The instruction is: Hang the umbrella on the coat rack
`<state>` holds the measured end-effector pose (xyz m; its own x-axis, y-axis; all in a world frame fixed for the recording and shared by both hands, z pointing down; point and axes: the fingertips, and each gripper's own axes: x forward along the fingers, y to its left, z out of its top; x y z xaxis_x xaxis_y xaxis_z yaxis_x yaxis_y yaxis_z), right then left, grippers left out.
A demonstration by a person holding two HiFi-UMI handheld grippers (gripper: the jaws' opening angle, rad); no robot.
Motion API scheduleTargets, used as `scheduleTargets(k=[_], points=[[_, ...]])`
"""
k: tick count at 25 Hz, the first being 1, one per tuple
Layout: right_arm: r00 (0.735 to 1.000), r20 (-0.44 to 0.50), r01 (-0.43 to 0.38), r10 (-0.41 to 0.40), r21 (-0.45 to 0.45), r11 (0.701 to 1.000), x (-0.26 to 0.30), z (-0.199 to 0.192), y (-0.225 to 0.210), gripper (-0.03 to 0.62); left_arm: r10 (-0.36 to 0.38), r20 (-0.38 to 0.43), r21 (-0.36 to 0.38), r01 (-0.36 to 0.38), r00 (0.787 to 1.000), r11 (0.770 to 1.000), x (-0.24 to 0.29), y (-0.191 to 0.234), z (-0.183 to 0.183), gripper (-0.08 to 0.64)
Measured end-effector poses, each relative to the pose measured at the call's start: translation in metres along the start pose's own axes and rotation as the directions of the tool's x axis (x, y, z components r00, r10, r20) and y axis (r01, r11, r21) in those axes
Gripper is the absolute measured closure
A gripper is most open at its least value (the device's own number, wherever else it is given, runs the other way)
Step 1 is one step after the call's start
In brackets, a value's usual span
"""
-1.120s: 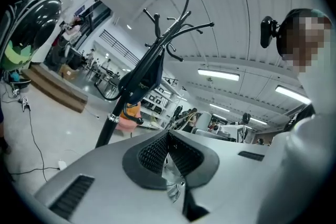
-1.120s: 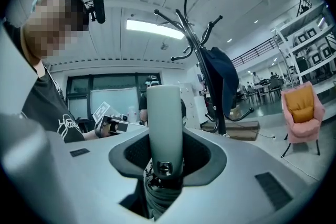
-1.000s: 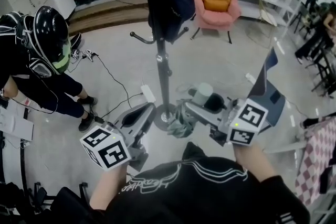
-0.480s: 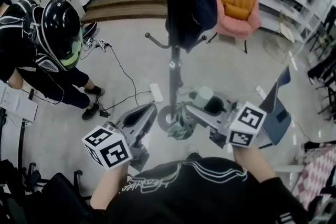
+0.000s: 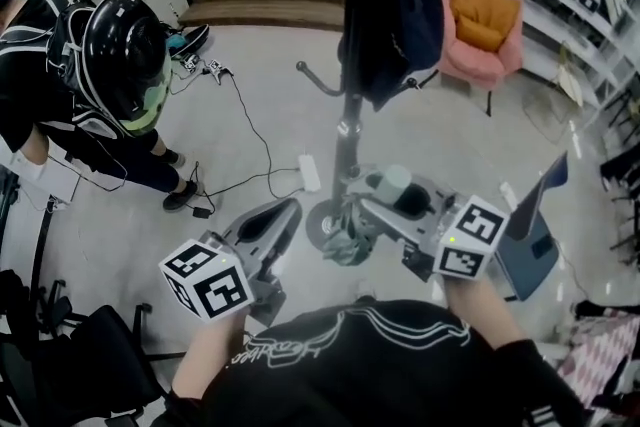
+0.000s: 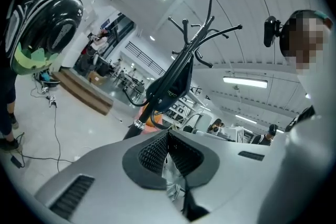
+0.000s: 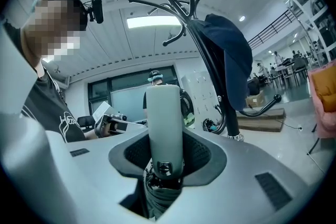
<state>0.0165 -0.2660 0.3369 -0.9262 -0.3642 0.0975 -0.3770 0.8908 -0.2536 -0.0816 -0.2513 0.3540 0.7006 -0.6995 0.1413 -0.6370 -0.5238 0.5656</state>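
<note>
The folded grey-green umbrella (image 5: pixel 345 237) hangs below my right gripper (image 5: pixel 366 207), which is shut on its pale round handle (image 7: pixel 164 123); the cloth bunches under the jaws. My left gripper (image 5: pixel 288 212) sits just left of the umbrella, its ribbed pads (image 6: pixel 152 152) closed on a thin pale strip (image 6: pixel 171 178) that looks like the umbrella's strap. The black coat rack (image 5: pixel 346 140) stands just beyond both grippers. Its curved hooks (image 7: pixel 178 5) rise high above them. A dark jacket (image 5: pixel 395 5) hangs on the rack.
A person in a black helmet (image 5: pixel 120 55) bends over at the left. Cables and a white power strip (image 5: pixel 310 173) lie on the floor by the rack's base (image 5: pixel 322 220). A pink armchair (image 5: pixel 480 25) stands behind, a blue chair (image 5: pixel 530 235) at the right.
In the head view the rack and jacket have shifted right and grown larger. Both grippers keep their holds and stay close together in front of the pole.
</note>
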Motion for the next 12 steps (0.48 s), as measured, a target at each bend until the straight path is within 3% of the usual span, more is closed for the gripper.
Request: scheduleTargets(k=[12], points=[[1.0, -0.013, -0.017, 0.017, 0.038, 0.999, -0.007, -0.018, -0.034, 0.44, 0.027, -0.03, -0.011, -0.028, 0.999, 1.0, 0.032, 0.004, -0.005, 0.561]])
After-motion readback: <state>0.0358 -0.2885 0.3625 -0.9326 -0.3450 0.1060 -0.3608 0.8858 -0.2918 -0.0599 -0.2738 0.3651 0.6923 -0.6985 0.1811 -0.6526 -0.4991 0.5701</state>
